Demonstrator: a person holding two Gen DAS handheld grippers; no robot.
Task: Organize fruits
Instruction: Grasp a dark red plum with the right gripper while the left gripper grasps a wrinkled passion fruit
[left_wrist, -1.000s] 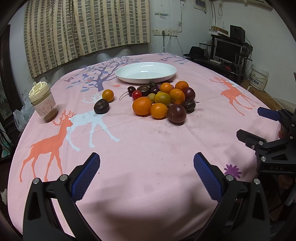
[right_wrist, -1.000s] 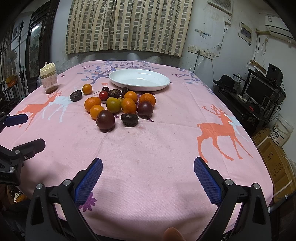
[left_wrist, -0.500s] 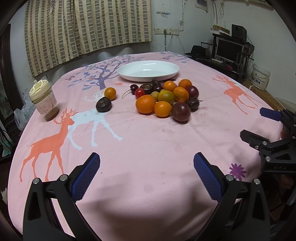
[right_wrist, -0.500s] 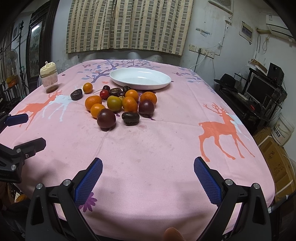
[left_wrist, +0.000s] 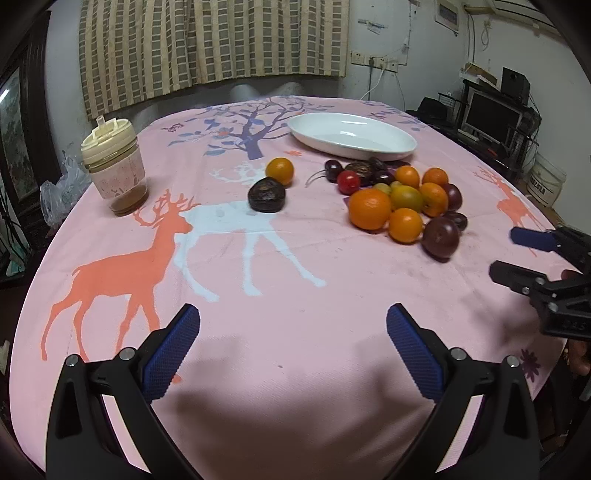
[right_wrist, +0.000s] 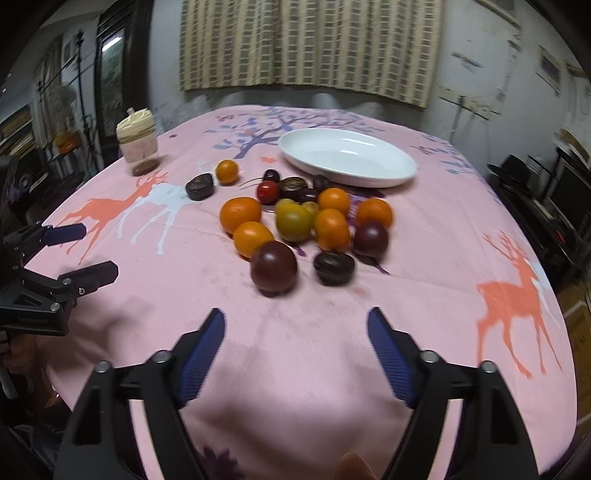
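A heap of fruit (right_wrist: 306, 221) lies mid-table: oranges, dark plums, a green-yellow fruit, cherries. Nearest my right gripper (right_wrist: 295, 325) is a dark plum (right_wrist: 273, 266); the jaws are closing with nothing between them. An empty white oval plate (right_wrist: 349, 157) stands behind the heap. Apart on the left lie a dark wrinkled fruit (left_wrist: 266, 194) and a small orange (left_wrist: 279, 170). My left gripper (left_wrist: 293, 332) hangs open over bare cloth, short of the fruit heap (left_wrist: 402, 199) and plate (left_wrist: 351, 136). Each gripper shows at the edge of the other's view.
A pink tablecloth (left_wrist: 258, 266) with deer and tree prints covers the round table. A lidded drink cup (left_wrist: 115, 166) stands at the left edge. Curtains hang behind; a desk with monitors (left_wrist: 491, 114) is to the right.
Both grippers have moved forward toward the fruit, which looks larger and closer. The right gripper's jaws have narrowed. The left view has swung toward the cup side.
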